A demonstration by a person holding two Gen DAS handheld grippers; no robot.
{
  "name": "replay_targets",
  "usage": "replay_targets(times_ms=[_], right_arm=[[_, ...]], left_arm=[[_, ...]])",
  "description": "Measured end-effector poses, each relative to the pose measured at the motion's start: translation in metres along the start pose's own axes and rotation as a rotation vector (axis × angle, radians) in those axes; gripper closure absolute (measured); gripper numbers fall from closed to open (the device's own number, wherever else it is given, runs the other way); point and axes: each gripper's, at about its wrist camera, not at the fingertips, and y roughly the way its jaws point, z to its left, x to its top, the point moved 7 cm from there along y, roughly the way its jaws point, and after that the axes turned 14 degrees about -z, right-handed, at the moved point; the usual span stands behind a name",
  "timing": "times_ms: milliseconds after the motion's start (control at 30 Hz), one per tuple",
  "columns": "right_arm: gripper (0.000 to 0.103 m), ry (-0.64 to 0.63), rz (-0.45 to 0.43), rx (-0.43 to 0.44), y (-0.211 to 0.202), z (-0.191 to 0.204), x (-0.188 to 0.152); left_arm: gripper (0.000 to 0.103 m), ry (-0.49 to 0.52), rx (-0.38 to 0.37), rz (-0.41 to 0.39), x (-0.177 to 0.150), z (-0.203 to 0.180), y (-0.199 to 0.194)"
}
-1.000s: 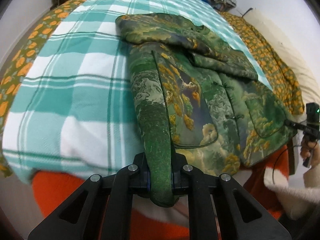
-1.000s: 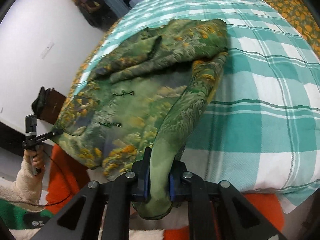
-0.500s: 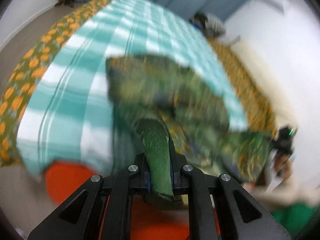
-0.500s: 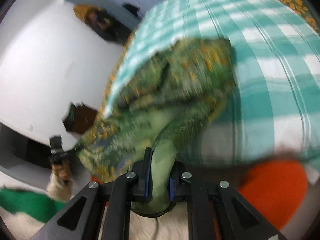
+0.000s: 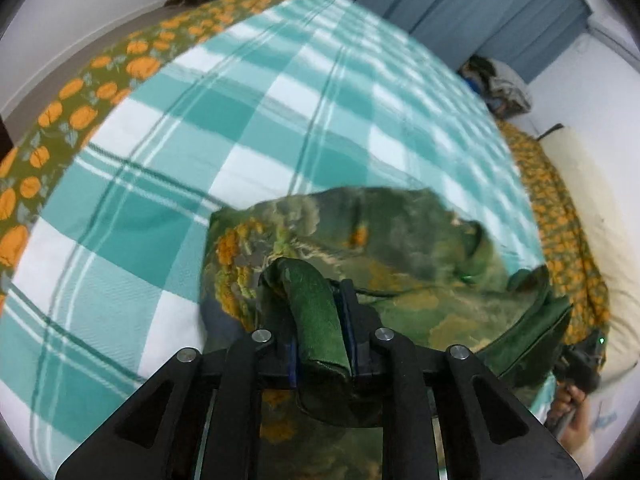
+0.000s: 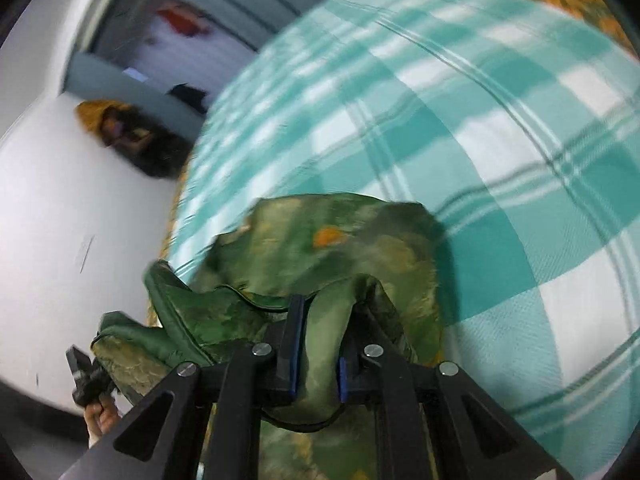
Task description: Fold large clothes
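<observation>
A green and gold patterned jacket [image 5: 380, 248] lies bunched on the bed, its near hem lifted and carried forward over the rest. My left gripper [image 5: 320, 336] is shut on one bottom corner of the jacket. My right gripper [image 6: 320, 344] is shut on the other bottom corner [image 6: 324, 340]. The jacket also shows in the right wrist view [image 6: 332, 248], folded over on itself. The sleeves are hidden under the lifted hem. Both views are motion blurred.
A teal and white checked blanket [image 5: 248, 120] covers the bed, over an orange-flowered sheet [image 5: 80, 92]. A pile of clothes [image 5: 500, 88] lies at the far end. A cream pillow [image 5: 592, 208] lies at the right. Blue curtains [image 5: 480, 8] hang behind.
Both grippers have lifted the jacket's bottom hem off the bed's near edge and swung it forward over the jacket's upper part. The jacket has gone from flat to doubled over.
</observation>
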Motion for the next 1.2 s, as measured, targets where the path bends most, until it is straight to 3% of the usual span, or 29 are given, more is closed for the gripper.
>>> replay_targets(times_ms=[33,100,133,167,200,267,333,367,500,600,700,733,767,800,867,1000,1100,1200], right_arm=[[0.086,0.024,-0.002,-0.002,0.003,-0.004,-0.003],[0.071,0.075,-0.002,0.025,0.004,-0.006,-0.004],[0.065,0.093,-0.001,0.053,0.002,-0.002,-0.003],[0.051,0.105,0.000,0.072,-0.002,0.001,-0.001],[0.038,0.119,-0.003,0.100,-0.008,0.006,0.004],[0.029,0.117,-0.015,0.137,-0.020,0.016,0.016],[0.029,0.084,-0.027,0.159,-0.031,0.027,0.024],[0.028,0.039,-0.029,0.148,-0.035,0.030,0.026],[0.028,-0.274,0.024,-0.028,-0.024,0.034,0.016],[0.028,-0.383,0.071,-0.103,0.000,0.034,0.002],[0.029,-0.418,0.040,-0.183,0.013,0.034,-0.001],[0.033,-0.413,0.028,-0.197,0.013,0.033,-0.001],[0.049,-0.433,0.022,-0.220,0.016,0.036,-0.003],[0.069,-0.465,0.021,-0.244,0.015,0.039,-0.004],[0.087,-0.572,0.002,-0.299,0.009,0.050,-0.009],[0.091,-0.675,-0.075,-0.295,-0.011,0.084,0.005],[0.091,-0.686,-0.186,-0.270,-0.013,0.116,0.044],[0.091,-0.692,-0.320,-0.253,-0.013,0.145,0.080]], left_arm=[[0.076,-0.020,-0.017,0.005,-0.002,0.002,0.002],[0.058,-0.052,-0.079,0.004,0.000,0.001,-0.006],[0.033,-0.062,-0.106,-0.010,0.004,0.000,-0.014],[0.016,-0.055,-0.117,-0.056,0.011,0.003,-0.029],[0.012,-0.044,-0.122,-0.085,0.015,0.002,-0.038],[0.010,0.009,-0.159,-0.117,0.022,0.004,-0.061],[0.009,0.068,-0.170,-0.090,0.020,0.004,-0.066],[0.009,0.120,-0.164,-0.067,0.014,0.004,-0.066],[0.009,0.268,-0.087,0.043,-0.015,-0.003,-0.033],[0.014,0.296,-0.030,0.054,-0.017,-0.017,-0.001],[0.037,0.283,0.010,0.078,-0.018,-0.032,0.023],[0.069,0.290,0.042,0.088,-0.021,-0.035,0.029],[0.093,0.316,0.103,0.093,-0.023,-0.034,0.033],[0.094,0.333,0.145,0.087,-0.024,-0.033,0.033],[0.096,0.332,0.171,0.032,-0.018,-0.032,0.018],[0.097,0.277,0.162,-0.100,0.023,-0.039,-0.019],[0.097,0.277,0.147,-0.231,0.063,-0.057,-0.040],[0.096,0.325,0.198,-0.388,0.089,-0.069,-0.045]])
